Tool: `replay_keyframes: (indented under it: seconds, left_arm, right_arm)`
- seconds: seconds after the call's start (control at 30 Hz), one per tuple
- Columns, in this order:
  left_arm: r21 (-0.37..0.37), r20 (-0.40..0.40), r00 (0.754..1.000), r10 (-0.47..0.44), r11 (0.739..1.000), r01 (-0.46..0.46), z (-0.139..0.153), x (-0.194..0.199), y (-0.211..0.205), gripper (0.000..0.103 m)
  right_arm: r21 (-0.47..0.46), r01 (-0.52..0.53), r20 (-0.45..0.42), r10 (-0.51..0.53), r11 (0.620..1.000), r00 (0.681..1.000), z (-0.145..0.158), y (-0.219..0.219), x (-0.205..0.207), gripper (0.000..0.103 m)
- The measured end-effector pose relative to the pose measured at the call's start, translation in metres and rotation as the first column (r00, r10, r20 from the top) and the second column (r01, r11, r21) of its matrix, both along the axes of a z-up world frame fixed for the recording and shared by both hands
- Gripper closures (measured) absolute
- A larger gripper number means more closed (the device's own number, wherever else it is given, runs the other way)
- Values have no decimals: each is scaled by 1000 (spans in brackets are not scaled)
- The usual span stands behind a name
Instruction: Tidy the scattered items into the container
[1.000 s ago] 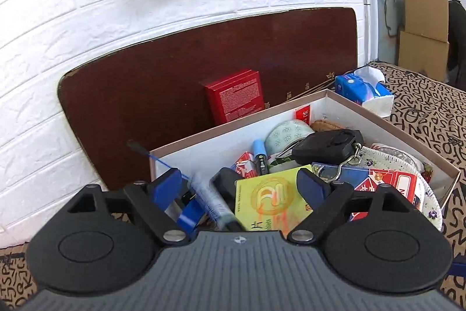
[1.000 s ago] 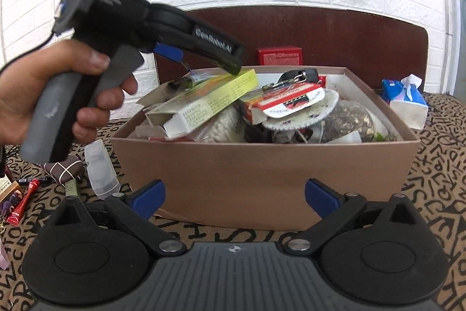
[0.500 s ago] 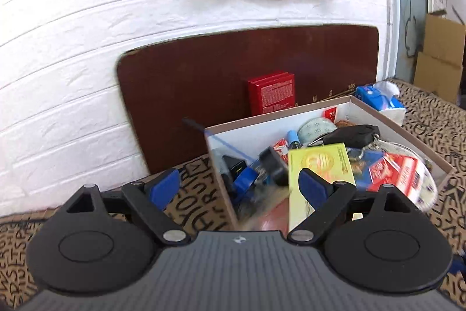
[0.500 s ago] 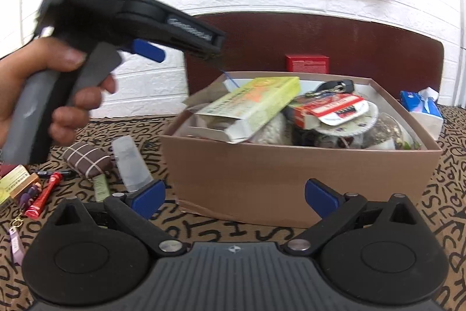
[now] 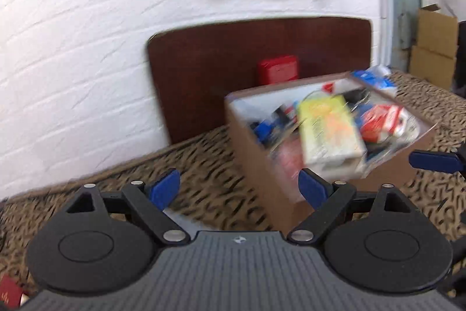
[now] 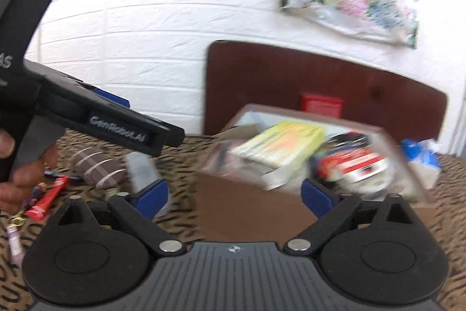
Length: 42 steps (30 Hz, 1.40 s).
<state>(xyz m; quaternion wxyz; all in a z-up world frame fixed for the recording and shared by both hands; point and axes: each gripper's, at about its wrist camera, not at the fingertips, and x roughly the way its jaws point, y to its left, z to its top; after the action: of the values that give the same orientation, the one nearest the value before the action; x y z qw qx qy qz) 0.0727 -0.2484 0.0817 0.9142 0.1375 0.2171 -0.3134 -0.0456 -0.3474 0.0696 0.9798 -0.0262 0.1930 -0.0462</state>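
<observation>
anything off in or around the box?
The yellow-green carton lies tilted on top of the heaped cardboard box, sticking up past the rim rather than settled inside. Several items, including a red wrapped bar, lie loose on the patterned cloth.

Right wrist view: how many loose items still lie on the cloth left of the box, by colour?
brown striped pouch: 1
red wrapper: 1
grey packet: 1
purple tube: 1
Total: 4; smaller bits nearby are too blurred to count.

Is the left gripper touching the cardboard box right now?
Apart. The right wrist view shows the left gripper hanging in the air left of the cardboard box, patterned cloth visible between them.
</observation>
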Motion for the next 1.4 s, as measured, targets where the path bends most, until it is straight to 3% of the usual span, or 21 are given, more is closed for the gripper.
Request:
replay_keyframes:
  seconds: [0.03,0.13,0.27,0.37,0.5,0.57,0.7,0.9,1.07,1.27,1.4]
  left_arm:
    - [10,5,1000,-19,1000,19,4,1,-12,12]
    - [67,15,999,-41,997,40,6,9,-53,12]
    - [109,-92,993,-77,990,87,-5,33,-96,16]
    - [142,-46,998,-47,988,53,-12,49,-120,15]
    - [138,-72,997,-10,990,20,-9,84,-142,10]
    - [163,-36,999,19,987,-13,-11,98,-154,4]
    - [191,42,997,62,979,-69,-21,115,-166,4]
    - [75,-13,997,76,994,-75,-3,104,-129,4]
    - [32,-78,994,-77,996,80,13,82,-100,4]
    - [103,-231,928,-292,941,322,-8,53,-86,5]
    - [197,-156,938,-309,921,336,-20,40,-98,4]
  right_arm:
    - [1,12,-6,-12,1000,1000,3,-12,1,24]
    - [7,62,-56,-62,998,996,8,-53,11,47]
    - [9,99,-137,-97,995,986,5,-94,32,46]
    - [-39,78,-213,-85,996,973,-9,-111,58,45]
    - [-100,45,-244,-68,994,967,-7,-123,87,45]
    - [-128,32,-273,-66,991,960,-4,-130,108,45]
    - [-131,40,-312,-79,991,947,-6,-149,149,45]
    - [-124,147,-257,-174,981,950,-3,-177,165,43]
    - [82,64,-237,-43,995,970,9,-194,131,31]
    - [250,-87,-223,145,964,964,33,-200,71,28]
    - [302,-141,-303,235,943,924,31,-196,55,27]
